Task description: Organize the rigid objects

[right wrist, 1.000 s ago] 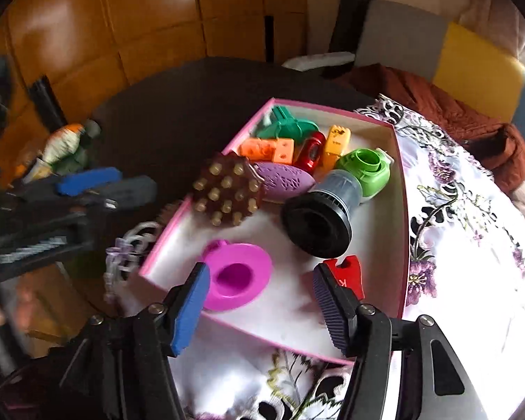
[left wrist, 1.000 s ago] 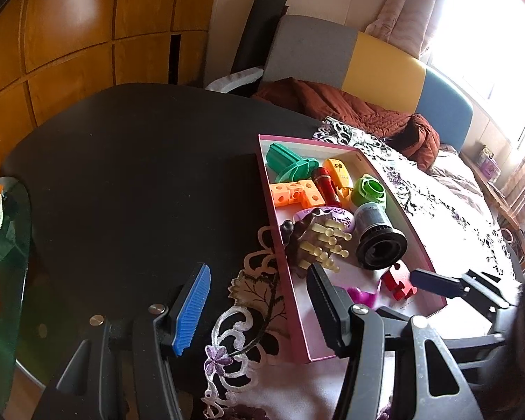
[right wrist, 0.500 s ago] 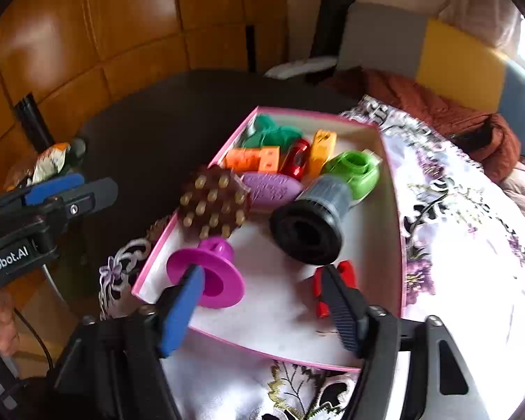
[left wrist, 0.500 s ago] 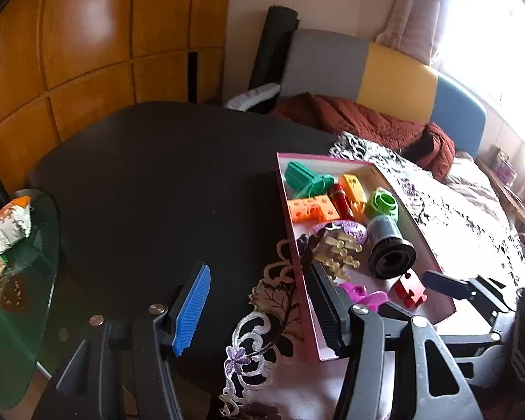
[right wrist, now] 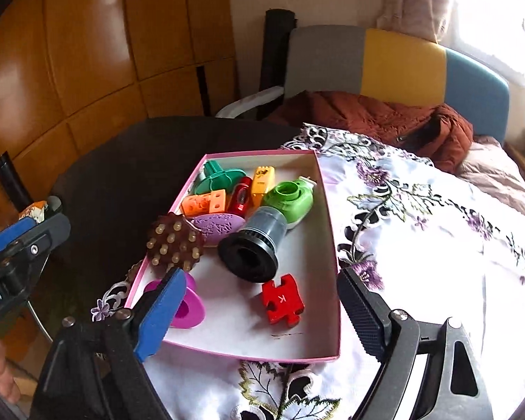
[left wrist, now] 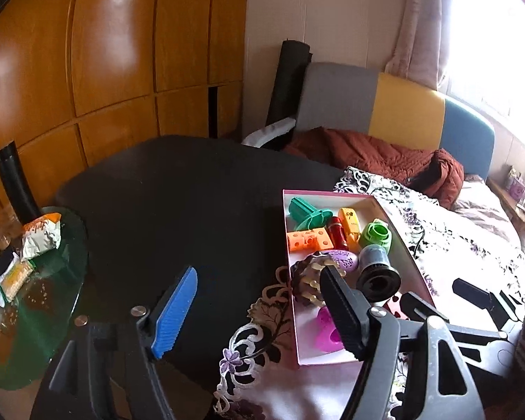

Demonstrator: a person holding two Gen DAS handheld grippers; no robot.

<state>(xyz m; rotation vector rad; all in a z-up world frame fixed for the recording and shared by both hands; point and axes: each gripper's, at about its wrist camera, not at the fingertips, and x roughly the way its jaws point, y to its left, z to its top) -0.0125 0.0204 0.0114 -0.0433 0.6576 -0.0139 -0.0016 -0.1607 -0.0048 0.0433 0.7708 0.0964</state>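
Note:
A pink-rimmed box (right wrist: 259, 354) lies on a floral cloth (right wrist: 420, 245). In it are a red puzzle piece (right wrist: 281, 299), a magenta spool (right wrist: 189, 303), a brown studded ball (right wrist: 175, 243), a black-and-grey cylinder (right wrist: 255, 241), a green round toy (right wrist: 290, 199) and several small blocks. My right gripper (right wrist: 262, 278) hovers over the box's near end, its jaws opening with nothing held between them. My left gripper (left wrist: 259, 276) hangs over the box's left edge (left wrist: 292, 301) and the dark table, its jaws also opening and empty.
The round black table (left wrist: 178, 210) stretches to the left. A glass side table (left wrist: 35, 301) with snack packets stands lower left. A sofa (right wrist: 395, 59) with a brown quilt (right wrist: 374, 119) is behind. Wooden wall panels fill the back left.
Both grippers have risen and drawn back from the box, and both sets of jaws stand wider. The magenta spool has tipped onto its side near the box's left corner.

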